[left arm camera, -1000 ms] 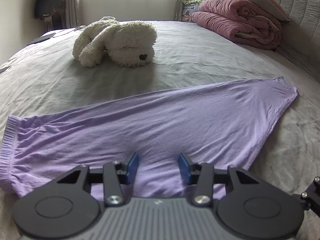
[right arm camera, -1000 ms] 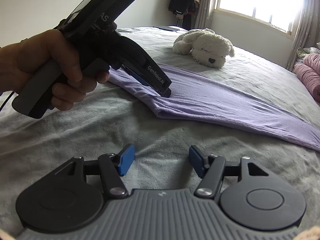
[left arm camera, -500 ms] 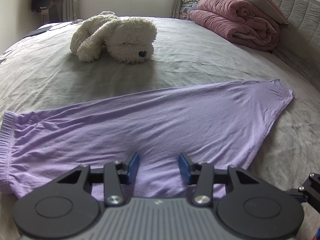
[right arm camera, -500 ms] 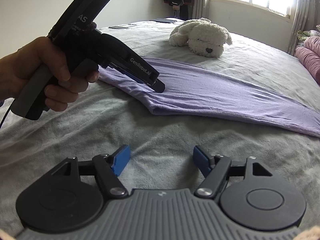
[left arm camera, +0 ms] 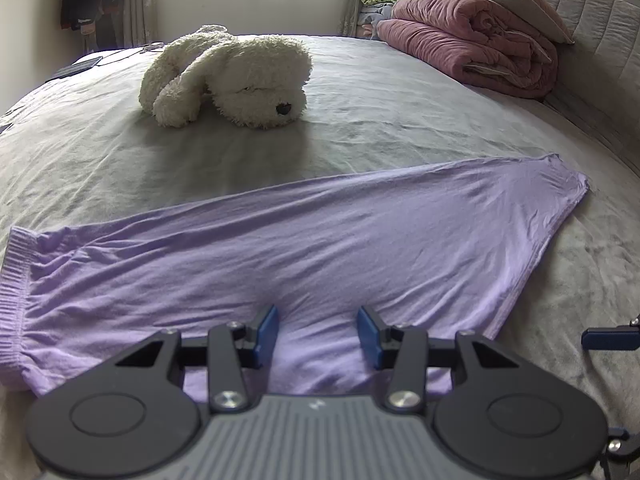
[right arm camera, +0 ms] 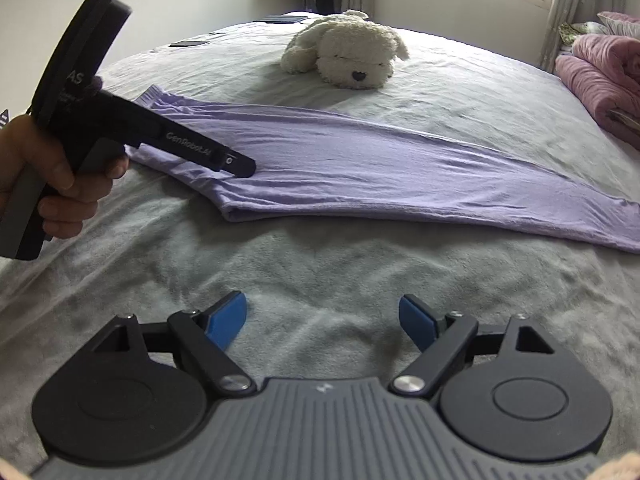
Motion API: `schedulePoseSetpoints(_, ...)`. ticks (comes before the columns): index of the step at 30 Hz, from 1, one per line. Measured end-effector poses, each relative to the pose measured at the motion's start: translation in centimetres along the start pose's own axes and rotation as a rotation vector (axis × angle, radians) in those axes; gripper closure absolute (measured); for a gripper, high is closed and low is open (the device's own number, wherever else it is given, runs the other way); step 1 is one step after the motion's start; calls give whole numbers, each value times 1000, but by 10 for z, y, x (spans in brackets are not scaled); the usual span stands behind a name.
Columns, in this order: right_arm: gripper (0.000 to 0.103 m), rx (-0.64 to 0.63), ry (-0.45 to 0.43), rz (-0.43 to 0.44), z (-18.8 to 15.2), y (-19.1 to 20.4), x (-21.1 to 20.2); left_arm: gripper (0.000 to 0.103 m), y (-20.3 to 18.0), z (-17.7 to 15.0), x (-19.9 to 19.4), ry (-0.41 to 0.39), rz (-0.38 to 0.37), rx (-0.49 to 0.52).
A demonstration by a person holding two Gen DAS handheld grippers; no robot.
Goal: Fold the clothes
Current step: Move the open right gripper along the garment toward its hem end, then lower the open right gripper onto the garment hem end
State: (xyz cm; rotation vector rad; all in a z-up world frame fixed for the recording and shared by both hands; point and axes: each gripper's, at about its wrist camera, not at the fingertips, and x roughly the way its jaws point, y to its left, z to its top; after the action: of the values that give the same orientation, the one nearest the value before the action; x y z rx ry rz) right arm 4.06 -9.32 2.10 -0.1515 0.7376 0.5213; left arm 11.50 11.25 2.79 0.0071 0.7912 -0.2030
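- Bed (left arm camera: pixel 380 92): covered with a grey sheet, lightly wrinkled, filling most of both views; a padded grey headboard (left arm camera: pixel 592 36) stands along its far right side.
- Lilac garment (left arm camera: pixel 280 248): a long, folded piece lying flat on the bed, near side, running left to right in the left wrist view. A ribbed band (left arm camera: pixel 16 276) closes its left end; the right end narrows to a corner. In the right wrist view the garment (right arm camera: pixel 380 172) has a folded edge facing the camera.
- Pink quilt (left arm camera: pixel 472 52): rolled and piled at the far right of the bed, against the headboard, with a pillow on top.
- Plush dog (left arm camera: pixel 236 76): cream-white, lying on the sheet beyond the garment and apart from it.
- Left gripper (left arm camera: pixel 318 330): held in a person's hand (right arm camera: pixel 52 184), low over the near part of the garment; fingers (left arm camera: pixel 267 330) blue-padded and parted, nothing between them. Whether they touch the cloth cannot be told.
- Right gripper (right arm camera: pixel 322 322): over bare sheet, near side of the garment and apart from it; fingers (right arm camera: pixel 226 320) spread wide, holding nothing.
- Dark flat items (right arm camera: pixel 280 19): at the far edge of the bed, too small to identify.
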Motion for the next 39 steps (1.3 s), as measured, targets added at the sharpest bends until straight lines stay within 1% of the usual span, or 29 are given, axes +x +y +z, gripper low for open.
schedulePoseSetpoints(15, 17, 373, -37, 16, 7, -63, -1, 57, -4, -1, 0, -3, 19, 21)
schedulePoseSetpoints(16, 17, 370, -43, 11, 7, -64, 1, 57, -5, -2, 0, -4, 23, 26)
schedulePoseSetpoints(18, 17, 343, -71, -15, 10, -67, 7, 57, -7, -2, 0, -5, 31, 35)
schedulePoseSetpoints(22, 17, 381, -120, -60, 11, -81, 14, 57, -7, -2, -1, -6, 32, 39)
schedulePoseSetpoints(24, 17, 369, -132, -110, 12, -85, 16, 57, -8, -2, -1, -6, 37, 43)
schedulePoseSetpoints(26, 17, 385, -146, -152, 14, -94, 18, 57, -9, -2, 0, -7, 42, 49)
schedulePoseSetpoints(29, 17, 456, -181, -205, 14, -118, 19, 57, -11, -3, 0, -12, 49, 58)
schedulePoseSetpoints(32, 17, 501, -194, -317, 14, -144, 22, 57, -11, -3, 0, -13, 48, 59)
schedulePoseSetpoints(33, 17, 526, -193, -342, 13, -156, 23, 57, -11, -3, 0, -13, 48, 60)
schedulePoseSetpoints(37, 17, 622, -226, -391, 8, -197, 19, 56, -12, -4, 1, -18, 50, 67)
schedulePoseSetpoints(39, 17, 648, -246, -397, 8, -209, 20, 55, -12, -4, 2, -22, 52, 73)
